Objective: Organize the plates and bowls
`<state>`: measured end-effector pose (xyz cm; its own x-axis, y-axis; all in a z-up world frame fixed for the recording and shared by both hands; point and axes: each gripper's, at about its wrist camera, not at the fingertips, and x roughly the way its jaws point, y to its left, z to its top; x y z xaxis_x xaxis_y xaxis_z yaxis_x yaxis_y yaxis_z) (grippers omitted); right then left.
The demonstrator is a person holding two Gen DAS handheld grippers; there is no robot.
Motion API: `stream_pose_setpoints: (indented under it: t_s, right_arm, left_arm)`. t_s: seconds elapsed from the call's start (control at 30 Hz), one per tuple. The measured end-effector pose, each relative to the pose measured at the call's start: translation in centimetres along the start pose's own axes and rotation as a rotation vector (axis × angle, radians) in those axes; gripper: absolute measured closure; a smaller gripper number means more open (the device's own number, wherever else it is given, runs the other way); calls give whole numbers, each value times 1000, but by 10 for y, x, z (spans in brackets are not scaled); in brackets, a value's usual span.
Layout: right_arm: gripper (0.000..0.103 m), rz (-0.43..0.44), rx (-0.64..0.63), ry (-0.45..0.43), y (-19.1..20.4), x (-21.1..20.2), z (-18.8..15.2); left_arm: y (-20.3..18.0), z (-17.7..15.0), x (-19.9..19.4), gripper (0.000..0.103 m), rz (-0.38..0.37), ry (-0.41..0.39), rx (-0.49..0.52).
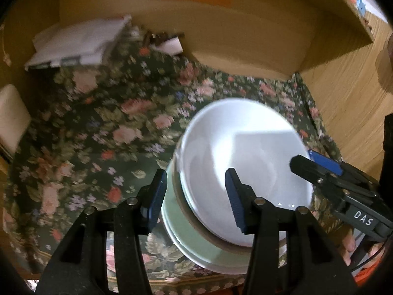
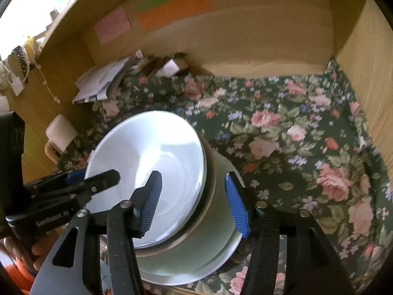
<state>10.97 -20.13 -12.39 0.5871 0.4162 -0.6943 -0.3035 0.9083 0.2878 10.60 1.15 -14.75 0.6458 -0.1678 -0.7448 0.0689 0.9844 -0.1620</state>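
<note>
A white bowl (image 1: 245, 147) (image 2: 147, 152) sits nested in a pale green bowl (image 1: 196, 241) (image 2: 208, 233) with a brown rim, on a white plate (image 1: 221, 268) (image 2: 172, 279). The stack rests on a floral cloth (image 1: 98, 135) (image 2: 294, 147). My left gripper (image 1: 196, 196) straddles the stack's left rim, one finger inside the white bowl and one outside; the pads stand off it, open. My right gripper (image 2: 194, 199) straddles the right rim the same way, also open, its outer pad close beside the green bowl. Each gripper shows in the other's view, the right (image 1: 302, 164) and the left (image 2: 105, 174).
The cloth lines a wooden shelf with a back wall (image 2: 245, 36) and a side wall (image 2: 368, 61). A pile of white papers (image 1: 78, 41) (image 2: 100, 81) lies at the back left. A cream roll (image 1: 12, 115) (image 2: 61, 130) stands at the left edge.
</note>
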Motion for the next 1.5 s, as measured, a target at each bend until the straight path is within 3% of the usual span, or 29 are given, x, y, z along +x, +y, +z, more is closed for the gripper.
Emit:
stream_pose_setpoints:
  t_s: [0.17,0.3,0.43,0.57,0.63,0.83,1.07,1.5]
  right_arm:
    - [52,16,-22,-97,9,-31,9]
    - [45,23,-61,-211,23,-66,13]
    - [41,32,-101,-318,35,-99,13]
    - [26,35,-128,-403,45,-125,11]
    - [22,29,-144,-446,49,-137,8]
    - [5,4,-192,-533,60,-158,-2]
    - [0,0,-195,-576,62,-172,-7]
    - [0,-6,-219,-550,71,-168,-17]
  left_arm:
    - [-12,9,-42,49,13,-137,33]
    - [-27,9,-86,49,17,-287,75]
    - [-32,8,-113,48,1,-362,74]
    - [-37,4,-136,48,-3,-436,65]
    - [-39,1,-143,33,0,-461,70]
    - [-46,-12,-170,18,10,-583,97]
    - [-49,-24,-182,11,37,-642,106]
    - [-48,-33,-180,8,40,-645,97]
